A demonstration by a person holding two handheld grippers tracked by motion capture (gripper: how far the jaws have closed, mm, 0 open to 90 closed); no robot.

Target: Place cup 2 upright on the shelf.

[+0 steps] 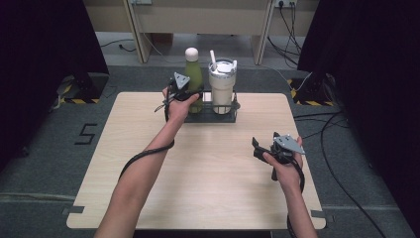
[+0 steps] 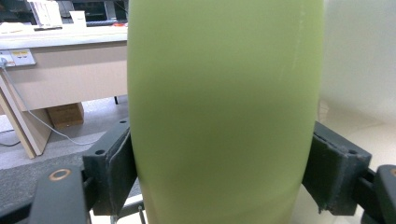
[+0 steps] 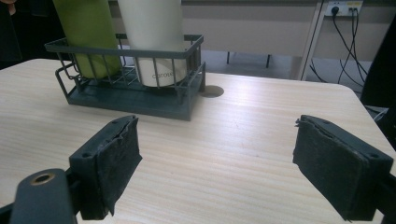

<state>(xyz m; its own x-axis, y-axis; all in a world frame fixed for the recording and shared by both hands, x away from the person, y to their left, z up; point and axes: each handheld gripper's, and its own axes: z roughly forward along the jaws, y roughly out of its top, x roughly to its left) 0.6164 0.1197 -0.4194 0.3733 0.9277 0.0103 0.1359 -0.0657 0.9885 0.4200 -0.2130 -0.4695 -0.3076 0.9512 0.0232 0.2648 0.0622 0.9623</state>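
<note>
Table [image 1: 208, 168] is carrying a wire rack [image 1: 210, 116] at its far edge, middle. White tumbler [image 1: 222, 87] and green bottle [image 1: 194, 79] are standing in the rack. Left gripper [image 1: 190, 94] is clamping the bottle. Right gripper [image 1: 262, 148] is hovering near the right edge, jaws apart, holding nothing.

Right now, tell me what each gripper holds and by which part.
The left gripper clamps the green bottle around its body, as it stands in the wire basket. The right gripper holds nothing; its jaws stand apart.
</note>
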